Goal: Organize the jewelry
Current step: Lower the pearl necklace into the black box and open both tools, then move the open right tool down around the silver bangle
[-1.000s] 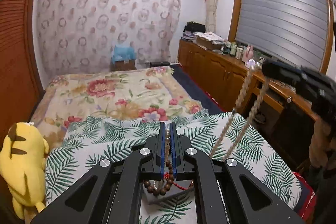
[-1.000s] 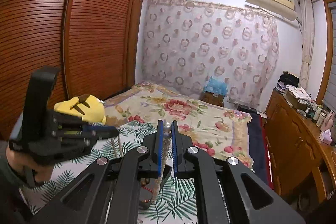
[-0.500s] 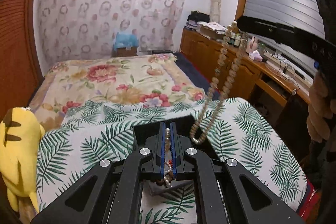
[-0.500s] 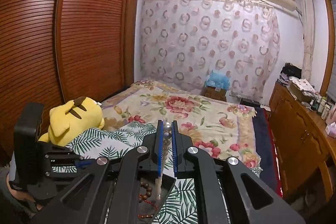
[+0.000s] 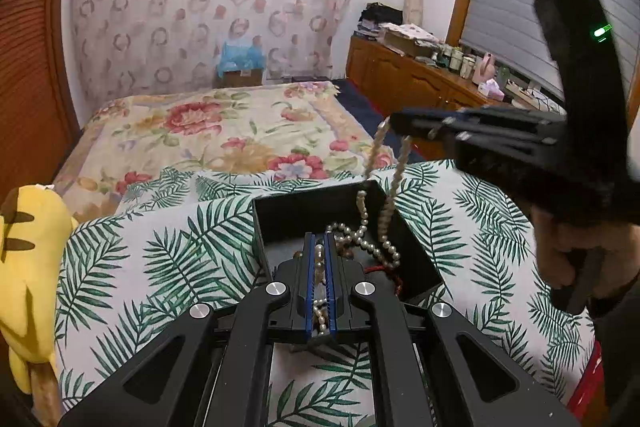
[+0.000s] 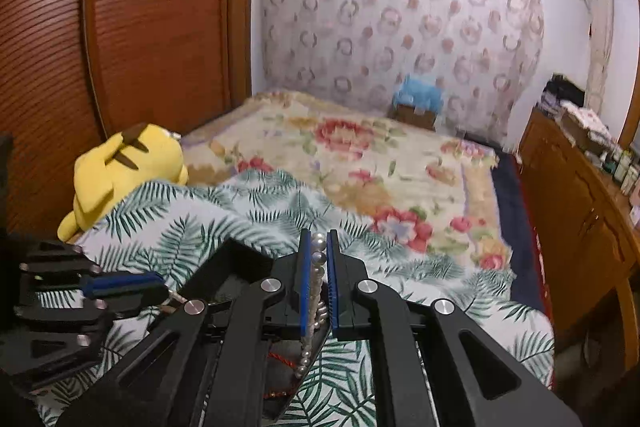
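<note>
A pearl necklace (image 5: pixel 370 245) hangs between both grippers, its middle coiled in an open black box (image 5: pixel 304 215) on a leaf-print cloth. My left gripper (image 5: pixel 319 241) is shut on one end of the necklace, low inside the box. My right gripper (image 6: pixel 319 241) is shut on the other end of the necklace (image 6: pixel 318 259) and shows in the left wrist view (image 5: pixel 394 126) above the box's right corner. A red cord with brown beads (image 5: pixel 386 273) lies in the box. The left gripper shows at the lower left of the right wrist view (image 6: pixel 160 285).
A yellow plush toy (image 6: pixel 124 167) lies at the cloth's left edge (image 5: pixel 28 247). A floral bedspread (image 5: pixel 224 131) stretches behind. A wooden cabinet (image 5: pixel 416 79) with bottles runs along the right wall. A wooden wardrobe (image 6: pixel 120 27) stands at the left.
Both grippers have come down toward the box. The necklace, hanging high and slack before, now has much of its length piled in the box. The right gripper has moved nearer the box.
</note>
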The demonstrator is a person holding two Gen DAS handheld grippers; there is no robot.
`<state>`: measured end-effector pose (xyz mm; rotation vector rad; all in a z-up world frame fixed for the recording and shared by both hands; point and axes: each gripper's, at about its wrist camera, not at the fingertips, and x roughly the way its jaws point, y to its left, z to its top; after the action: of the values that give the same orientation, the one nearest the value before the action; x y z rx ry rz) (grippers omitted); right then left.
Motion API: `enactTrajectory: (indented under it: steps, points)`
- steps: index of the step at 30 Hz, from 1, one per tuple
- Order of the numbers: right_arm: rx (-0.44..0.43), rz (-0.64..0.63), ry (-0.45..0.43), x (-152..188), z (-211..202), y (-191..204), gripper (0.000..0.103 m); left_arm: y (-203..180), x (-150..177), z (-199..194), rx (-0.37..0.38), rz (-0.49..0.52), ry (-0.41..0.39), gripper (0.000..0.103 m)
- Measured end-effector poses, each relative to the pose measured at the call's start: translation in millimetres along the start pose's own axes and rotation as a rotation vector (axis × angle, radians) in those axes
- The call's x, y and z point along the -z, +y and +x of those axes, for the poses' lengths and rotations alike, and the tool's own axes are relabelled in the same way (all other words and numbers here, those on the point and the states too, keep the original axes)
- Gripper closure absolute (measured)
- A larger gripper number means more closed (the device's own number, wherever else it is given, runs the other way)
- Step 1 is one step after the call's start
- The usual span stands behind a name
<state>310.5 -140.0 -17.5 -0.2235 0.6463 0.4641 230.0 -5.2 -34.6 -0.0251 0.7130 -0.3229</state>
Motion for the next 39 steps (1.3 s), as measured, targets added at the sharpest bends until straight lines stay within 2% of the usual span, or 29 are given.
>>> enactTrajectory:
  steps: [7, 12, 15, 20, 22, 25, 32, 33, 37, 39]
  points:
    - [-0.038, 0.025, 0.027, 10, 8, -1, 0.094, 0, 3, -1, 0.001, 0.001, 0.0, 0.099]
    - [-0.064, 0.016, 0.013, 13, -2, 2, 0.093, -3, 7, -5, 0.003, 0.006, -0.008, 0.099]
    - [-0.083, 0.019, 0.004, 16, -10, 3, 0.086, -5, 10, -8, -0.001, 0.018, -0.011, 0.099]
    - [-0.095, 0.028, -0.01, 29, -26, 3, 0.086, -9, 18, -19, -0.004, 0.035, -0.016, 0.098]
    - [-0.101, 0.039, -0.017, 41, -36, 4, 0.086, -9, 23, -24, -0.006, 0.04, -0.015, 0.095]
    - [-0.108, 0.045, -0.021, 61, -51, 7, 0.086, -12, 33, -30, -0.012, 0.052, -0.018, 0.084]
    - [-0.129, 0.044, -0.014, 108, -80, 20, 0.086, -13, 57, -40, -0.013, 0.061, 0.003, 0.078]
    - [-0.138, 0.046, -0.009, 115, -83, 23, 0.086, -14, 61, -41, -0.02, 0.066, 0.004, 0.071]
    - [-0.162, 0.041, 0.013, 139, -91, 34, 0.086, -15, 76, -44, -0.028, 0.08, 0.011, 0.058]
    - [-0.168, 0.026, 0.029, 150, -94, 40, 0.086, -15, 82, -45, -0.025, 0.076, 0.014, 0.046]
